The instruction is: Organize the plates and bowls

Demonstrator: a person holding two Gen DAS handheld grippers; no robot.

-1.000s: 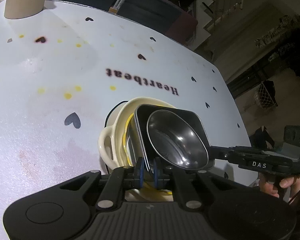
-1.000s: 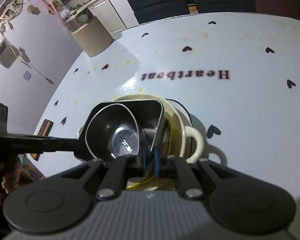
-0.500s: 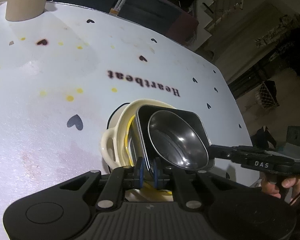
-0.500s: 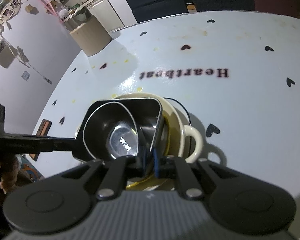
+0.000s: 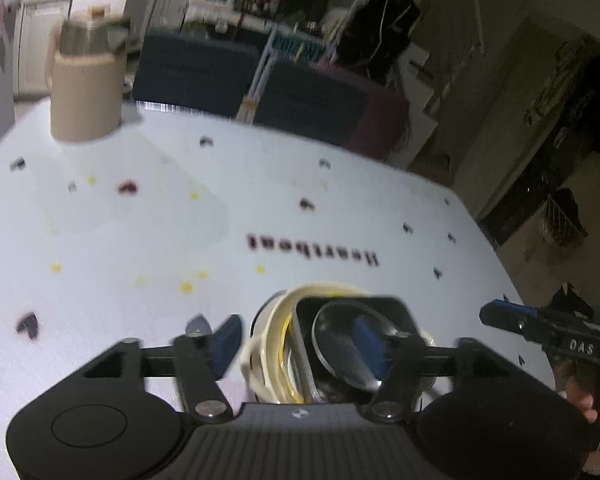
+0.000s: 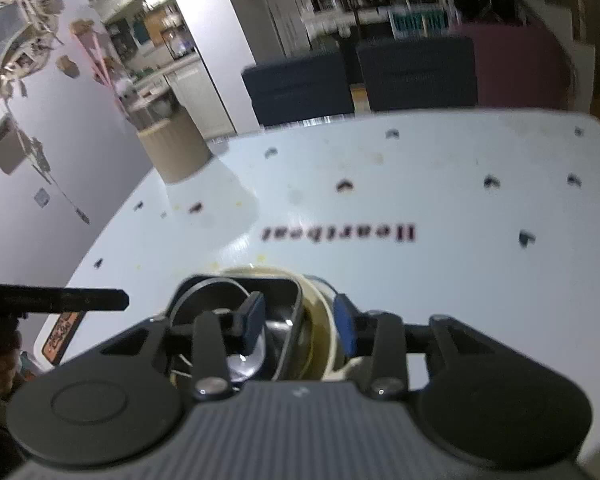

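At the table's point(image 5: 100, 240) near edge the nested stack of dishes point(image 5: 340, 344) sits between the left gripper point(image 5: 296, 340) and right gripper point(image 6: 296, 322), both just opened and gripping nothing.

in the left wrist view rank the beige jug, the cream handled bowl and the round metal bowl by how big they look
1. Cream handled bowl, though near the camera.
2. Beige jug, far off.
3. Round metal bowl, partly hidden, so unsure against the jug.

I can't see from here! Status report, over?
Both grippers, left and right, just opened, empty. Stacked dishes resting on table. Nothing in the way.
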